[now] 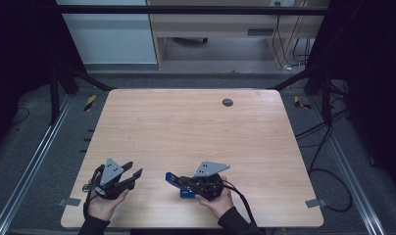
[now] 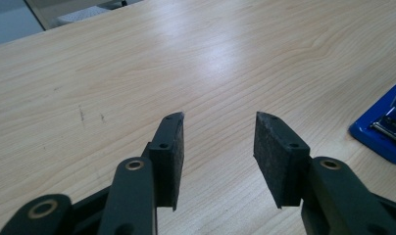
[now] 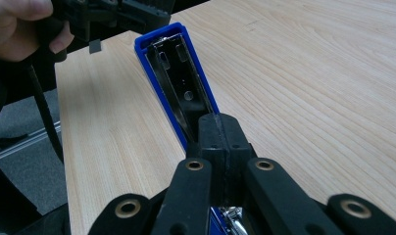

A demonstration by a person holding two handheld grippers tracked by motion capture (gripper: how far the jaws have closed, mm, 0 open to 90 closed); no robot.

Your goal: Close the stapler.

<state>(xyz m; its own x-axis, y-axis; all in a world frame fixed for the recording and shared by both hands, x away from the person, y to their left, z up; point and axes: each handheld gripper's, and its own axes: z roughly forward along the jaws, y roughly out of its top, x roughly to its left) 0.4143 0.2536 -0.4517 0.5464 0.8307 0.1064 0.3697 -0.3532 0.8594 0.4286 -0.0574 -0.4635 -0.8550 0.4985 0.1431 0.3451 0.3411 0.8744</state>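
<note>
Low in the high view, the blue stapler (image 1: 179,183) sits right of the empty left gripper (image 1: 132,172), its long axis pointing toward it. Along the left gripper view's right edge, the stapler (image 2: 382,129) lies beside parted jaws. Centre of the right gripper view, the right gripper (image 3: 220,129) is clamped on the stapler (image 3: 174,63).

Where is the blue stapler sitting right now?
In the high view the blue stapler lies near the table's front edge, right of centre, under the right gripper, with the left gripper apart to its left.
</note>
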